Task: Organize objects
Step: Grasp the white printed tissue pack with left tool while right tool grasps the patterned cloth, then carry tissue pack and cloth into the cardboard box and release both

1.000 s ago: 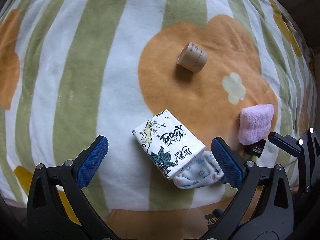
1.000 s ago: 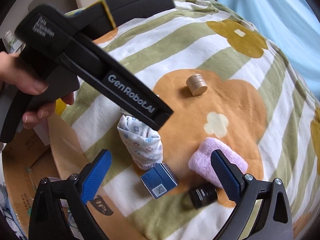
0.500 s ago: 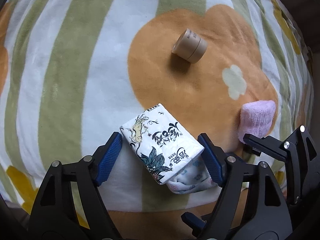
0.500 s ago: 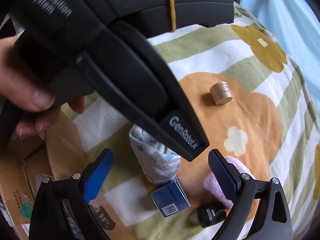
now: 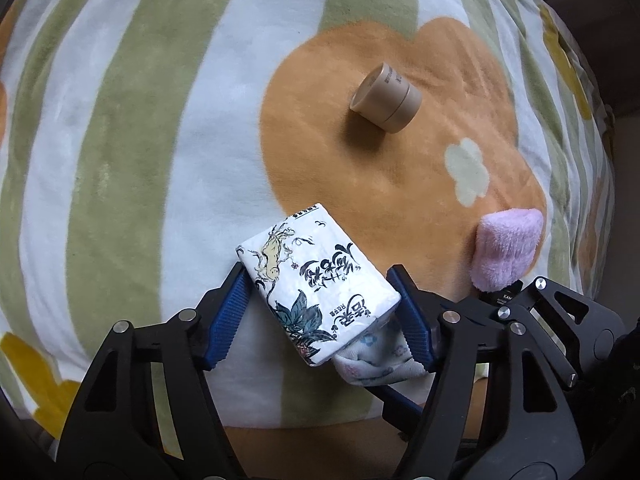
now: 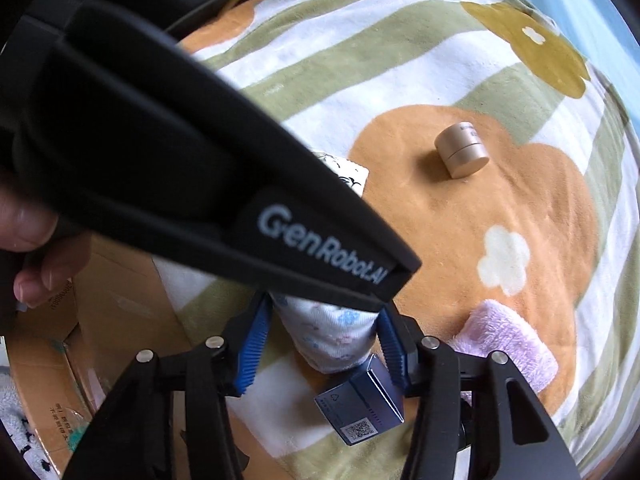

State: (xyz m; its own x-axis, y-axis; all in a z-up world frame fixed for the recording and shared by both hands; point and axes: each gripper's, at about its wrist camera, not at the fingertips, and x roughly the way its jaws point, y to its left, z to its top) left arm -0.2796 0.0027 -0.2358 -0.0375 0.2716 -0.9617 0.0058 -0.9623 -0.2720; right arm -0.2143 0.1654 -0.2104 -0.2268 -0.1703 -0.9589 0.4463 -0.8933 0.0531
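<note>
My left gripper (image 5: 320, 308) is shut on a white tissue pack (image 5: 316, 280) with ink drawings, its blue pads pressing both sides. My right gripper (image 6: 320, 340) is closed around a rolled white floral cloth (image 6: 332, 336) that lies partly under the tissue pack; this cloth also shows in the left wrist view (image 5: 380, 360). The left gripper's black body (image 6: 200, 160) crosses the right wrist view and hides most of the pack. A tan round jar (image 5: 386, 98) lies on its side farther off. A pink towel roll (image 5: 506, 248) lies to the right.
Everything rests on a striped fleece blanket (image 5: 140, 140) with orange flowers. A small blue box (image 6: 360, 408) lies by the right gripper's finger. An open cardboard box (image 6: 60, 360) stands at the blanket's near left edge. A small black cylinder (image 5: 504, 298) sits by the pink towel.
Both grippers moved in and closed: the left from wide open onto the tissue pack, the right from wide open onto the floral cloth. The left gripper body now fills more of the right view.
</note>
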